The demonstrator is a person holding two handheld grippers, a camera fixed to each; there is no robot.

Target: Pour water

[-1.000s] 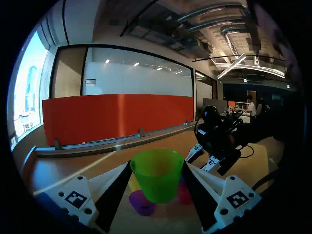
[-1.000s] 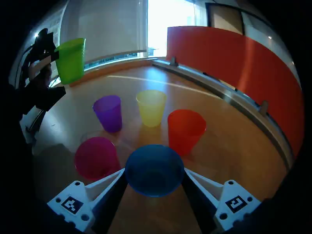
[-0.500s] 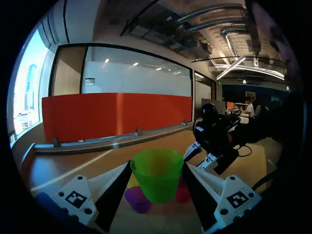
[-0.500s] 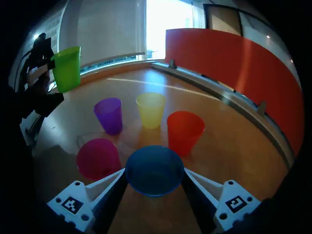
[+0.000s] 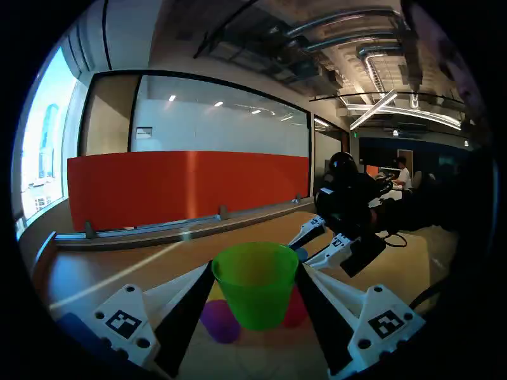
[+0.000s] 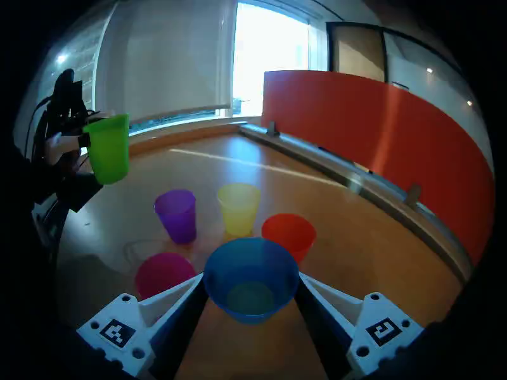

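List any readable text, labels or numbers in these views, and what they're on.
Nothing here can be read as text.
Wall sign on the glass partition: too small to read.
Markers on the jaws: coded black-and-white squares, no words or numbers.
Green cup and blue cup: no print seen.

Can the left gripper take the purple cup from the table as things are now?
Probably not: the left gripper is shut on the green cup, so its fingers are occupied. Otherwise the way looks free: the purple cup stands uncovered on the table.
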